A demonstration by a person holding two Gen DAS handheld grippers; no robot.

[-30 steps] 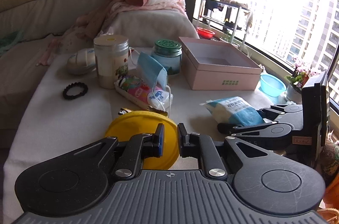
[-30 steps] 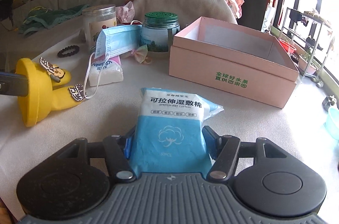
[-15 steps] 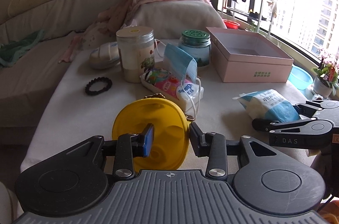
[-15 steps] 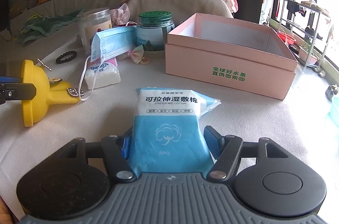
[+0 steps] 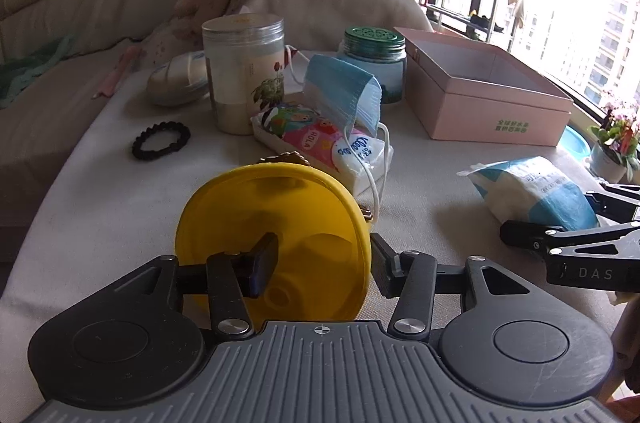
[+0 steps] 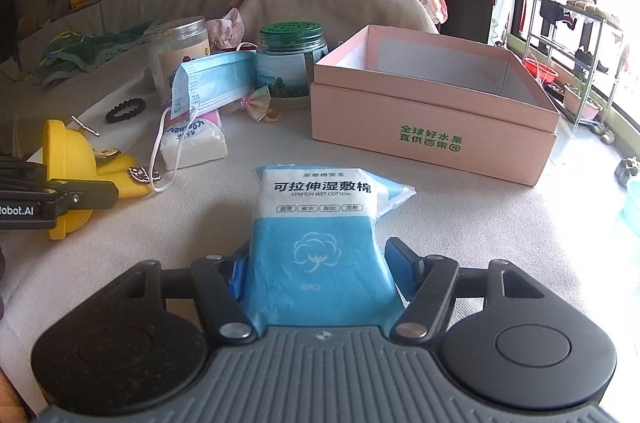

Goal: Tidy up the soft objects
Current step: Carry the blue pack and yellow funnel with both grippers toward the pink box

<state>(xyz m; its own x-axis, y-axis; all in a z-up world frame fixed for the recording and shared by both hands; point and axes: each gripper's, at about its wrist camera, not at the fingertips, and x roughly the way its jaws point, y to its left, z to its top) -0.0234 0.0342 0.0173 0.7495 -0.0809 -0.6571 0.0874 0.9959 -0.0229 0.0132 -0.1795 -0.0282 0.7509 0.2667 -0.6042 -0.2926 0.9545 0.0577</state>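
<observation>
The right gripper (image 6: pixel 318 273) clamps the blue-and-white cotton-pad pouch (image 6: pixel 316 223) on the near cloth; the left gripper (image 5: pixel 320 259) straddles the yellow rubber funnel-shaped toy (image 5: pixel 276 235), jaws apart. The slack pouch could slip short of the far pink cardboard box (image 6: pixel 436 103).

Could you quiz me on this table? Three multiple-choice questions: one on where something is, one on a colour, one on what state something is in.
1. Where is the blue face mask?
A. inside the pink box
B. draped on the tissue pack
C. on the sofa

2. What colour is the lid of the jar beside the pink box?
A. green
B. red
C. white

3. The pink box is:
A. closed
B. open and empty
C. open and full

Answers: 1 B, it lies over the tissue pack; 2 A, the lid is green; 3 B, its bare interior shows.
</observation>
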